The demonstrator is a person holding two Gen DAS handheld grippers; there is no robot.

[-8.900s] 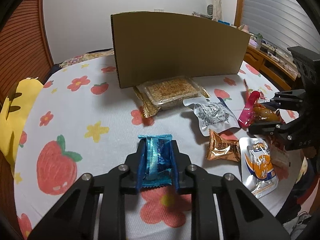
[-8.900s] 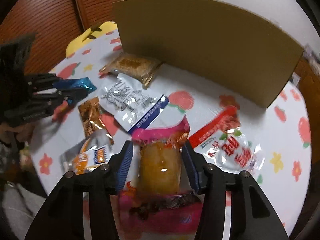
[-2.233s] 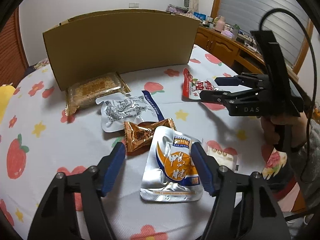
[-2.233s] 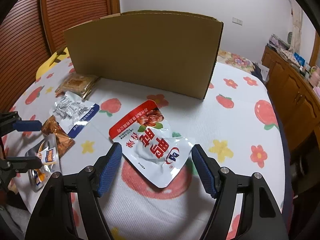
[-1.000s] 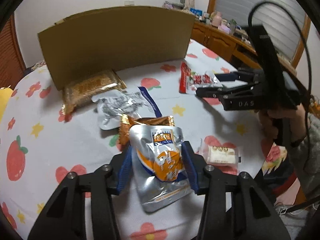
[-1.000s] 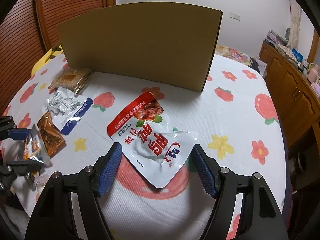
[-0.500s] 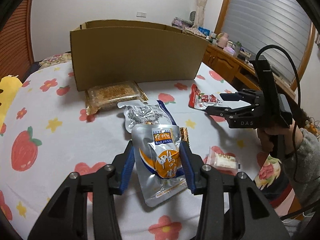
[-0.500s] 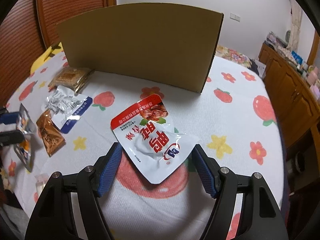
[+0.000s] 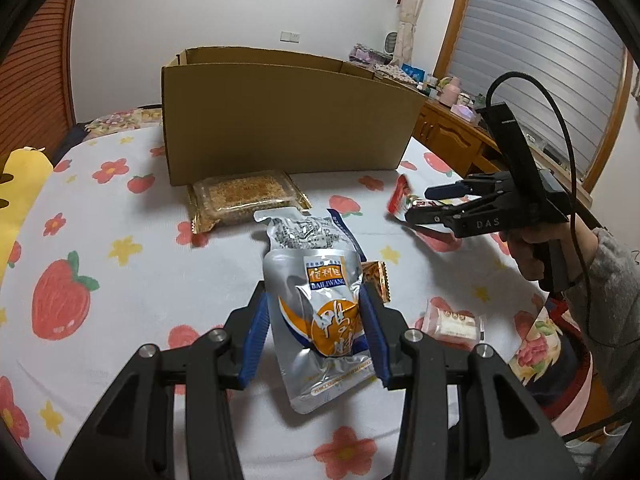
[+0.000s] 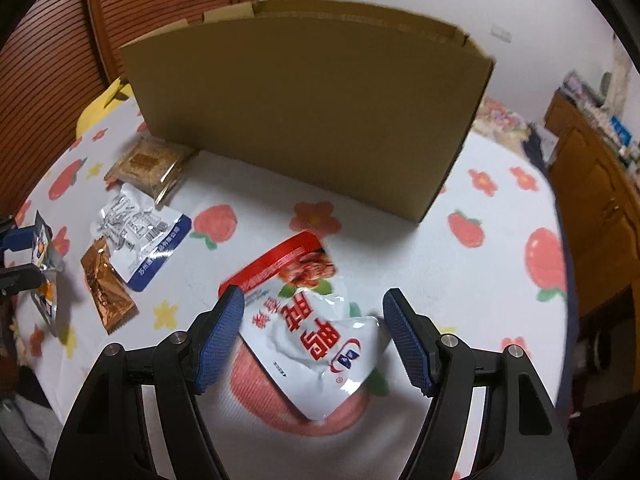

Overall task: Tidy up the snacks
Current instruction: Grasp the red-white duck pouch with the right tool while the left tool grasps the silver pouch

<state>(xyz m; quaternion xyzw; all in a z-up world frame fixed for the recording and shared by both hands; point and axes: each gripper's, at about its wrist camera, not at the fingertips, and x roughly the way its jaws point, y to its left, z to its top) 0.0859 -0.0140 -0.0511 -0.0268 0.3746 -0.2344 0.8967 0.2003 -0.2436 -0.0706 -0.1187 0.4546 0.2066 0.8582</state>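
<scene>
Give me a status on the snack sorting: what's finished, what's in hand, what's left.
Done: cannot tell; the cardboard box hides its inside. In hand: the left tongs grip the silver pouch; the right tongs straddle the red-and-white pouch, which looks lifted, though contact is unclear. Left on the tablecloth: the biscuit pack, grey-printed pouch, orange sachet and small white packet.

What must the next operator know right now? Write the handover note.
Left tongs: shut on the silver-orange pouch, held off the tablecloth.
Right tongs: closed across the red-and-white pouch, which buckles and tips up.
Cardboard box: open and upright behind the snacks; its contents are not visible.
Left on the cloth: crumb-bar pack, silver-blue pouch, orange wrapper, small white pack.
Next, probably: box both held pouches, then the four others.
</scene>
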